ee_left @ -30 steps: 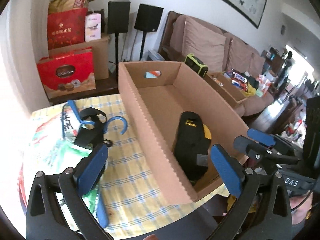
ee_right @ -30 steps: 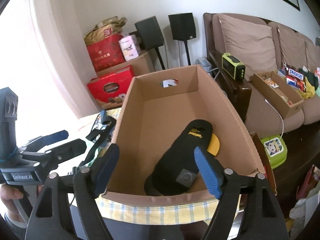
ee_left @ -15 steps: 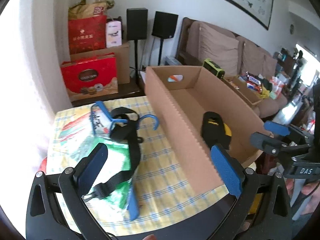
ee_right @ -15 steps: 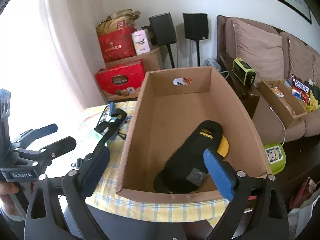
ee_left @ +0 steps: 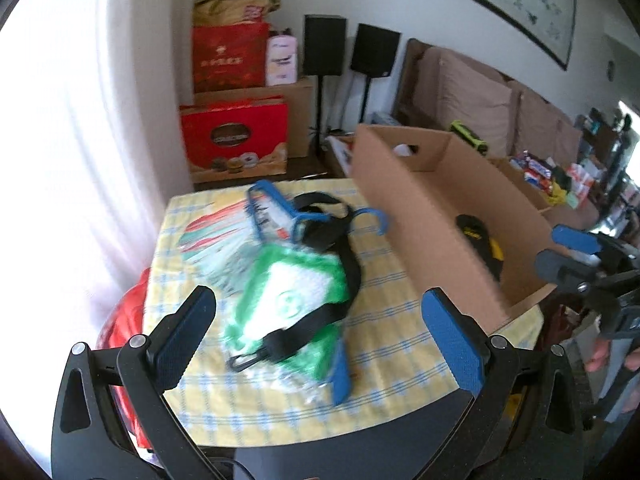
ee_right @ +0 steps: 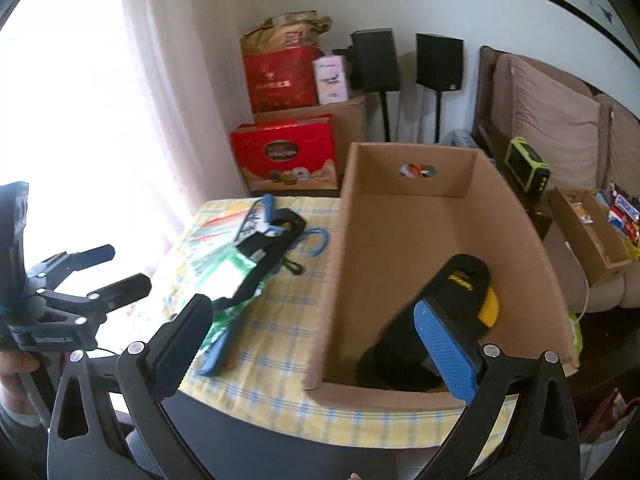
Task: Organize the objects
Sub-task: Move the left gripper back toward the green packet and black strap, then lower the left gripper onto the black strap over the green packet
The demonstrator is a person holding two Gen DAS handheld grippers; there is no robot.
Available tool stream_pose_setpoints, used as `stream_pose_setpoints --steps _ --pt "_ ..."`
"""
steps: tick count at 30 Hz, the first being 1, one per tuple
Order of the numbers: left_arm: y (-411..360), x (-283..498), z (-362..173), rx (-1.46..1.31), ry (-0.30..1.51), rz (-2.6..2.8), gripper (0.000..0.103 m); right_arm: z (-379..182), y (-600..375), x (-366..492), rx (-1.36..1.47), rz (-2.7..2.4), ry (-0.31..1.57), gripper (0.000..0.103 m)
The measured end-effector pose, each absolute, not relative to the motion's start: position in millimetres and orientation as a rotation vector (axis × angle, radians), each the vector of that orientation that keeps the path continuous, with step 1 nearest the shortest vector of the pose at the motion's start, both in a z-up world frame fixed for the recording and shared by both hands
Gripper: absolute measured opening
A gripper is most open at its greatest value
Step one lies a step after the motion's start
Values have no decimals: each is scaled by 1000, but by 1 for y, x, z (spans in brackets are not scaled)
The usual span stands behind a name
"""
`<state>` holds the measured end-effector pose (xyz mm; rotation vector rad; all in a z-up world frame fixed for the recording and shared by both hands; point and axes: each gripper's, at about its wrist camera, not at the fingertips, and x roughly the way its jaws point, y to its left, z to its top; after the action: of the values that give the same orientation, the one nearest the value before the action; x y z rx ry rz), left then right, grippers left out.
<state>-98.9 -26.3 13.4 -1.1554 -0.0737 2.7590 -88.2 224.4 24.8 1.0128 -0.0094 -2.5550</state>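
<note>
A brown cardboard box [ee_left: 424,208] [ee_right: 332,280] stands on the right of the yellow checked tablecloth [ee_left: 384,340]. Black insoles [ee_right: 436,312] [ee_left: 476,236] lie inside it. Left of the box lie a blue hanger [ee_left: 288,216] [ee_right: 316,240], a black strap [ee_left: 344,276] [ee_right: 260,252] and a green and white plastic bag [ee_left: 288,300] [ee_right: 224,276]. My left gripper [ee_left: 320,336] is open and empty above the table's near edge, facing the bag. My right gripper [ee_right: 316,340] is open and empty above the box's near left corner.
Red gift boxes [ee_left: 236,140] and a cardboard carton stand behind the table, by two black speakers [ee_left: 324,50]. A brown sofa [ee_right: 560,140] is at the right, with a box of snacks [ee_right: 592,224] beside it. A red bag [ee_left: 124,328] hangs at the table's left edge.
Both grippers have pulled back and swung left, away from the box. The bag, strap and hanger have come to the middle of the left view. Both stay open and empty.
</note>
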Motion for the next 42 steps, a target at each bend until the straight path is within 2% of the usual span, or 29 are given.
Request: stream_pose_setpoints --steps 15,31,37,40,42 --pt "-73 -83 -54 -1288 -184 2711 103 5 173 -91 1002 -2432 18 99" --pt "-59 -113 -83 -1333 -182 2632 103 -1 130 -195 1155 -2353 35 80" --pt "-51 -125 -90 -1349 -147 2621 103 -18 104 -256 1259 -2402 168 65" --pt "-48 -131 -93 -1357 -130 2612 103 -35 94 -281 1328 -2378 169 58" --pt "-47 -133 -95 -1356 -125 2610 103 -47 91 -296 1384 -2355 148 58"
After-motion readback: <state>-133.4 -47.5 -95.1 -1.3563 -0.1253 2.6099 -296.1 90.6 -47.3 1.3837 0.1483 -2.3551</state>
